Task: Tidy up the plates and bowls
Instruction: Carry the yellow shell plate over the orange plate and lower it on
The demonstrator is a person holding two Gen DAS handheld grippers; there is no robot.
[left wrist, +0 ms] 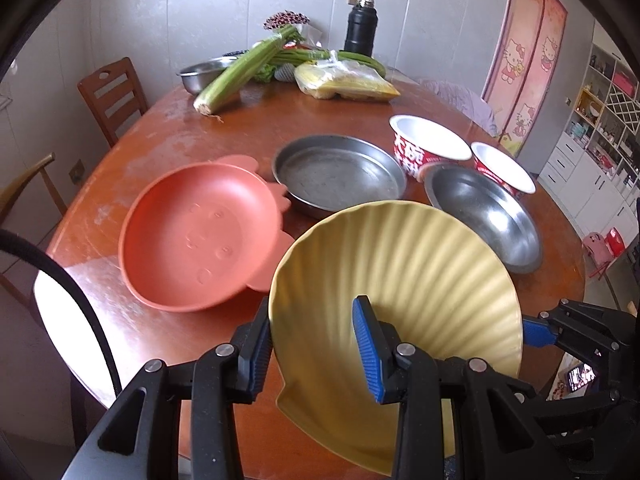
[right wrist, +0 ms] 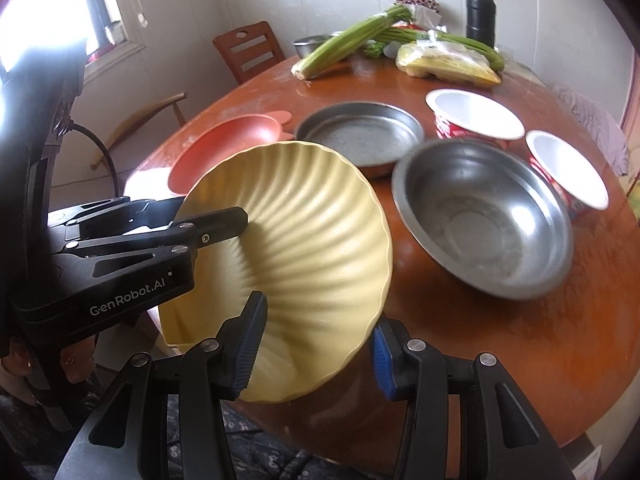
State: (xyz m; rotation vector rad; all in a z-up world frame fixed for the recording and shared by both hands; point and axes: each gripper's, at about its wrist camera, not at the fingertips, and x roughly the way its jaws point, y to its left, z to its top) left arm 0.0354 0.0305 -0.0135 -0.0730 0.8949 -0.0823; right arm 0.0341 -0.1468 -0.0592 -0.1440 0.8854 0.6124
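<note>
Spreading across both views: a round reddish-brown wooden table [left wrist: 168,136], carrying everything else. Being held tilted above its near edge: a ribbed yellow plate [left wrist: 400,264], clear of the tabletop, far rim raised. Clamping that plate's left rim, one blue pad outside and one inside the dish: the left gripper [left wrist: 312,344], closed on it. Pinching the plate's right rim in the same way, one finger inside and one outside: the right gripper [right wrist: 316,344], likewise closed on it. Lying just beyond the yellow plate on the left: a terracotta-orange plastic plate with ear-shaped tabs [left wrist: 200,232]. Sitting beside it toward the table's middle: a flat-bottomed steel pan [left wrist: 336,172]. Resting to the right, near the yellow plate's far rim: a rounder steel bowl [right wrist: 484,216]. Standing behind the steel bowl, close together: two red-and-white printed bowls, the larger [left wrist: 428,146] and the smaller [left wrist: 502,168]. Crowding the far edge: celery stalks [left wrist: 244,68], a yellow bagged packet [left wrist: 348,82], a small steel basin [left wrist: 204,74] and a black flask [left wrist: 360,28]
</note>
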